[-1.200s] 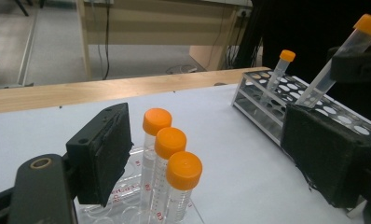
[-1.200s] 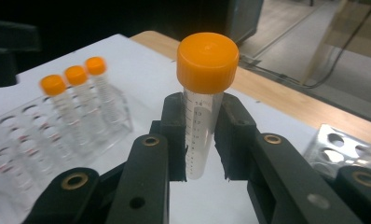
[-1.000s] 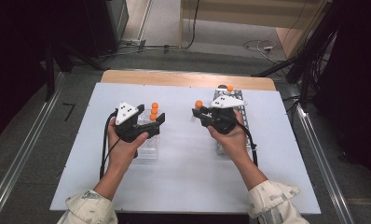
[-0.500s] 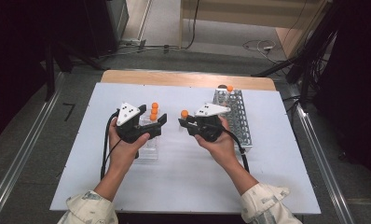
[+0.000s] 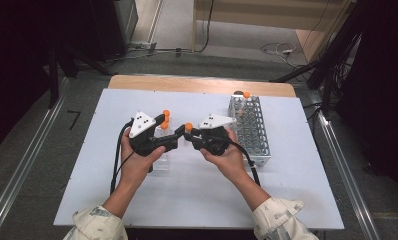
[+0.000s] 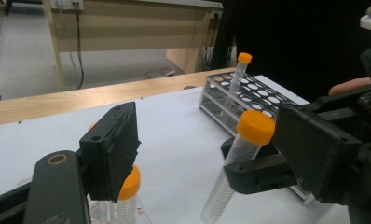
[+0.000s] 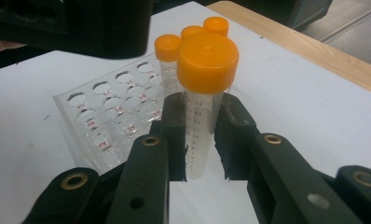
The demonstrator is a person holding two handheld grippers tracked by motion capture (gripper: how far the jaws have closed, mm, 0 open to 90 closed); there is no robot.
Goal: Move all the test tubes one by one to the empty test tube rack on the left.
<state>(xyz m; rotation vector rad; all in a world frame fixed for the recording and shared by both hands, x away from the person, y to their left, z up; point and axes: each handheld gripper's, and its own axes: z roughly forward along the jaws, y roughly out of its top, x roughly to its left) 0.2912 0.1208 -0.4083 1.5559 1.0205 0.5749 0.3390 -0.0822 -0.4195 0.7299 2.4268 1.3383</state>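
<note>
**Readable marks: tube scale and rack numbers**

The held tube (image 7: 198, 135) bears printed graduations; 14, 13 and 12 can be read. The clear rack (image 7: 106, 122), at its 9 o'clock, carries small red numbers beside its holes, too blurred to read.

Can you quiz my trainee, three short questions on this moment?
1. True or false: the right gripper is shut on an orange-capped tube.
2. Which rack has one tube standing at its far end? A) metal rack B) clear rack
3. Fill in: between the left gripper's jaws stands the tube that the ____ gripper holds.

Key: 1 true; 2 A; 3 right. The left jaws have just been closing, but the pads do not press the tube.
</note>
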